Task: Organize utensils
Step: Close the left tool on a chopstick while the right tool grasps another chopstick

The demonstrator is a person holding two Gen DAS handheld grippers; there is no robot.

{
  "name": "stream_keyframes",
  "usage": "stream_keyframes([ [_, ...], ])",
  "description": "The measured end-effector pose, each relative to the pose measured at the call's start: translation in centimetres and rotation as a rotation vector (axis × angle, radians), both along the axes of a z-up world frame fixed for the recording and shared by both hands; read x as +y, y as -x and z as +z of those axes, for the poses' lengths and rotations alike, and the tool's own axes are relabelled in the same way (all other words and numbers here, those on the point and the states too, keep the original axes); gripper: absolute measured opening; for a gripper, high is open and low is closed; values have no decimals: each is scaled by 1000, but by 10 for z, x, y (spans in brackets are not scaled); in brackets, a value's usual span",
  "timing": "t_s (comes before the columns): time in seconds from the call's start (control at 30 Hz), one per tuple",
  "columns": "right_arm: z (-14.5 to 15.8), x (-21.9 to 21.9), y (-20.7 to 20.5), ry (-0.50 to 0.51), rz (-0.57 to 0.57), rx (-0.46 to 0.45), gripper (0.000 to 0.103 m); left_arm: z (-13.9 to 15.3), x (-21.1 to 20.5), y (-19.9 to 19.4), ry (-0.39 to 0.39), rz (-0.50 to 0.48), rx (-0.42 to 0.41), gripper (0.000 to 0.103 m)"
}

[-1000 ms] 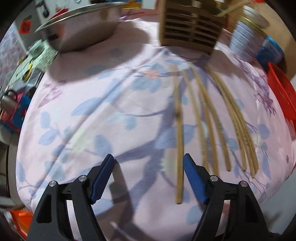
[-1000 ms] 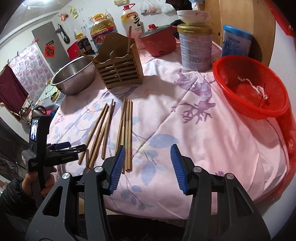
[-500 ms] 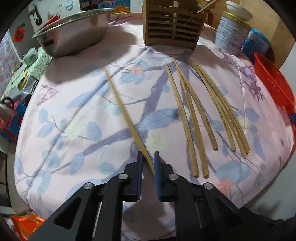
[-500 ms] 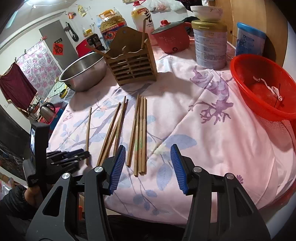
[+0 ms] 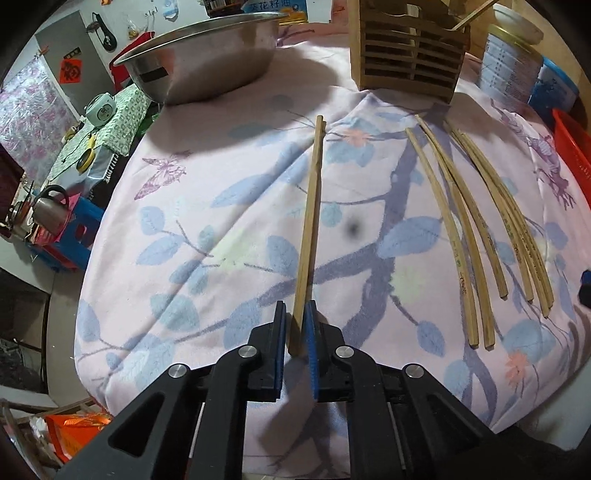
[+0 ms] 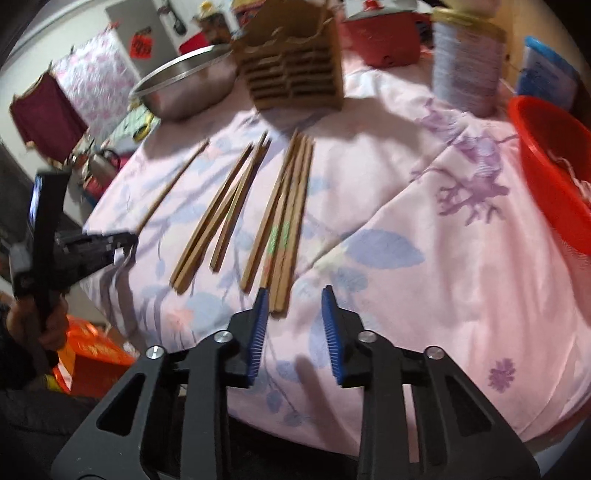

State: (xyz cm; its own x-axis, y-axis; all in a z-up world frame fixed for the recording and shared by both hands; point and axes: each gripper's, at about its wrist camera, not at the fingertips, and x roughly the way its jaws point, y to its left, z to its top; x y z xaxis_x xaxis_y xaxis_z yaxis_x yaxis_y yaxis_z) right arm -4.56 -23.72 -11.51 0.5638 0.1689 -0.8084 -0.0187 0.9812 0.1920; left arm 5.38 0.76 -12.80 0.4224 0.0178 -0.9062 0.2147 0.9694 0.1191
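Upright, one chopstick (image 5: 474, 13) in wooden holder (image 5: 408, 55)

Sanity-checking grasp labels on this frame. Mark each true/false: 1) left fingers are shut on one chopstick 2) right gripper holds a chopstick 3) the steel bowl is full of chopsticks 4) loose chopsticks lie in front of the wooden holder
1) True: left gripper is shut on a chopstick.
2) False: right gripper is open, holding nothing.
3) False: no chopsticks show in the steel bowl; its inside is hidden.
4) True: loose chopsticks lie on the cloth before the wooden holder.
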Motion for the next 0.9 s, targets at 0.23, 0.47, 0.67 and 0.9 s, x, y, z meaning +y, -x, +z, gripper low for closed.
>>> stream_keyframes([
  [0.23,-15,3,-9,15,-16,21,22,0,20,-3,19,51,9,45],
  [0.47,-27,5,-7,40,-26,34,22,1,23,-4,11,42,6,53],
  [0.67,-27,18,-9,89,-6,13,22,0,28,-6,22,42,13,58],
  [0.9,-29,28,-9,117,-8,-12,22,0,28,-6,13,28,10,60],
])
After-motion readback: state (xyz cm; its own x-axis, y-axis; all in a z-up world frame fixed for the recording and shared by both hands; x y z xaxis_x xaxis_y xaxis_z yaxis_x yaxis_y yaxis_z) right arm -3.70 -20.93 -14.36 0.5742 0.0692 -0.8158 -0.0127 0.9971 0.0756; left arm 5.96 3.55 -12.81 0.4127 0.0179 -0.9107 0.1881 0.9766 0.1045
